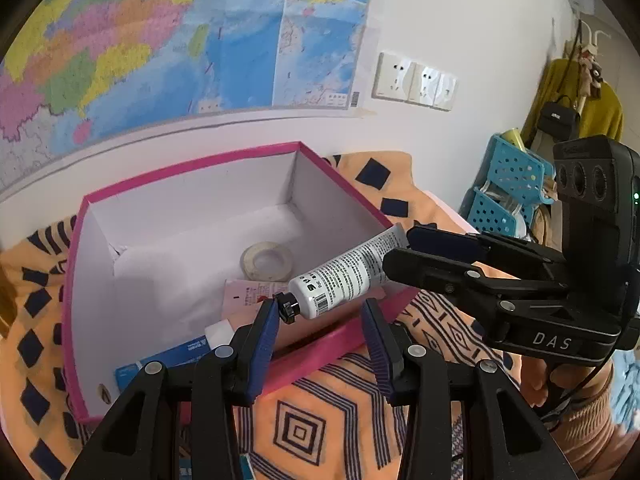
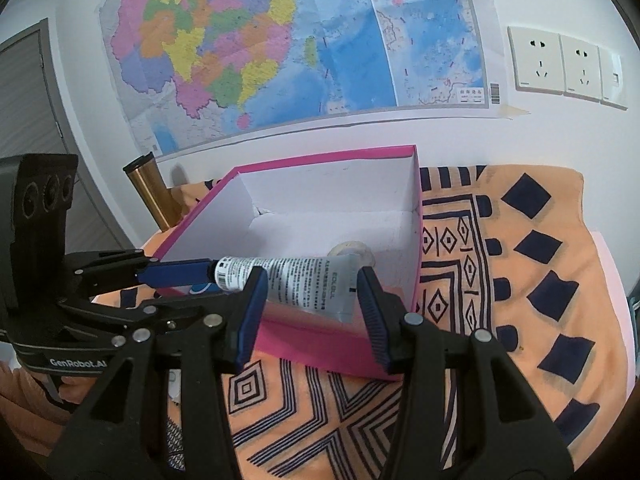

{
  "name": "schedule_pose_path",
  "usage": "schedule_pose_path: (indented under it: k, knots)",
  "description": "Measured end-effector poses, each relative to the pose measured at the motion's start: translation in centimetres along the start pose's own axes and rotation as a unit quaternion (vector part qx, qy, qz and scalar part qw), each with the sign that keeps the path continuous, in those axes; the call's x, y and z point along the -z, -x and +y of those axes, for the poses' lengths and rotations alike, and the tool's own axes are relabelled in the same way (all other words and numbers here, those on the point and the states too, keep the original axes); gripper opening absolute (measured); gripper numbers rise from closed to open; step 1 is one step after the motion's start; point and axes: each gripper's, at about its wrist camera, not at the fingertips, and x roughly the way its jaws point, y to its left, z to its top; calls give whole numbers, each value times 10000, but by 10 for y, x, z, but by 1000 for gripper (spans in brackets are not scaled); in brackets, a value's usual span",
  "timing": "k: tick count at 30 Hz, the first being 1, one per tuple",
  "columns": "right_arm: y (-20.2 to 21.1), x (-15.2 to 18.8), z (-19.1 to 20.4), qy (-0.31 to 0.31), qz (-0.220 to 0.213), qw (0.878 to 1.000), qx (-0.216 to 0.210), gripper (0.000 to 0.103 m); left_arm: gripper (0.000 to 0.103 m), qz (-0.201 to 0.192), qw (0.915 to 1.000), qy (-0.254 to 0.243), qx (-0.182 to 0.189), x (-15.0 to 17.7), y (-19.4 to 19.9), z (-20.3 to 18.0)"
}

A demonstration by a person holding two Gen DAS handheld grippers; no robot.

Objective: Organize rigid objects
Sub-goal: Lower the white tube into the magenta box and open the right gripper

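Over the pink box (image 1: 192, 172), right tongs (image 2: 312, 304) level, pinching tube (image 1: 344, 276).

Pink box (image 1: 332, 344), white tube (image 1: 344, 276), orange navy-diamond cloth (image 2: 520, 280).

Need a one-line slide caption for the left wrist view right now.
Right tool holds a white tube over the pink box, tape roll inside; left tool open below.

Bright even daylight, soft shadows, strong fisheye warp w/ dark corners, sharp focus
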Motion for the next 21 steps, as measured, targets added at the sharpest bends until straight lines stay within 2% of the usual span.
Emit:
schedule_pose_path:
  k: [21]
  knots:
    - [-43,-3,-19,-161,440,9986,226,49,43,440,9987,248,-107,-11,-45,20]
